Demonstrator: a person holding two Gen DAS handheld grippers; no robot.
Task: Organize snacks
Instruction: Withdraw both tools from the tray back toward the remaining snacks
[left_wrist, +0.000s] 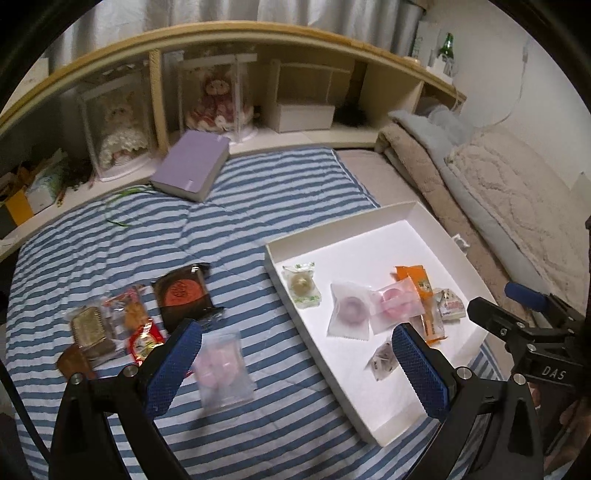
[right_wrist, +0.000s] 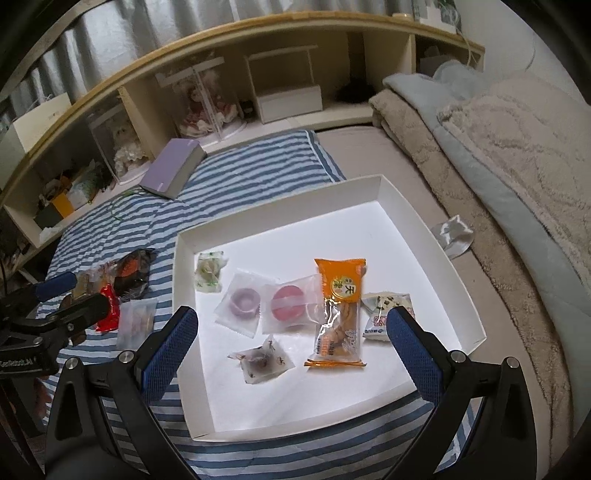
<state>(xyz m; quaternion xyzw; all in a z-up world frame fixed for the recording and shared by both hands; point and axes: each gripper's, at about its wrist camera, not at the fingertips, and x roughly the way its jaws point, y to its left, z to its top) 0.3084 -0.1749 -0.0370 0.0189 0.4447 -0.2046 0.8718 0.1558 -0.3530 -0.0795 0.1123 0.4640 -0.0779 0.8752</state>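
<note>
Shallow white cardboard box (right_wrist: 417, 218) sits on a blue-and-white striped quilt (left_wrist: 258, 192). In the right wrist view the box holds six snacks: a clear wrapper with a green-printed pale sweet (right_wrist: 209, 271) at 10 o'clock of the box floor, a frosted packet with a purple ring (right_wrist: 242, 302) next to it, a frosted packet with a red ring (right_wrist: 290, 304) partly overlapping the long orange-topped clear packet (right_wrist: 338, 314) at centre, a white printed wrapper (right_wrist: 384, 314) at 3 o'clock, and a small clear crumpled wrapper with a dark sweet (right_wrist: 262, 360) at 6 o'clock.

Loose snacks lie on the quilt at 9 o'clock of the box: a dark square packet with a red round label (left_wrist: 183, 295), a gold-brown biscuit pack (left_wrist: 88, 328), a red-and-white small packet (left_wrist: 144, 341), and a frosted packet with a pink sweet (left_wrist: 221, 363).

Left gripper (left_wrist: 295, 365) hangs over the quilt at the box's edge, jaws fully spread, nothing between them; the pink packet lies just inside the left finger, not gripped.

Right gripper (right_wrist: 291, 354) hovers over the box, jaws wide apart, holding nothing.

A purple hardcover book (left_wrist: 192, 166) lies at 12 o'clock on the quilt.
</note>
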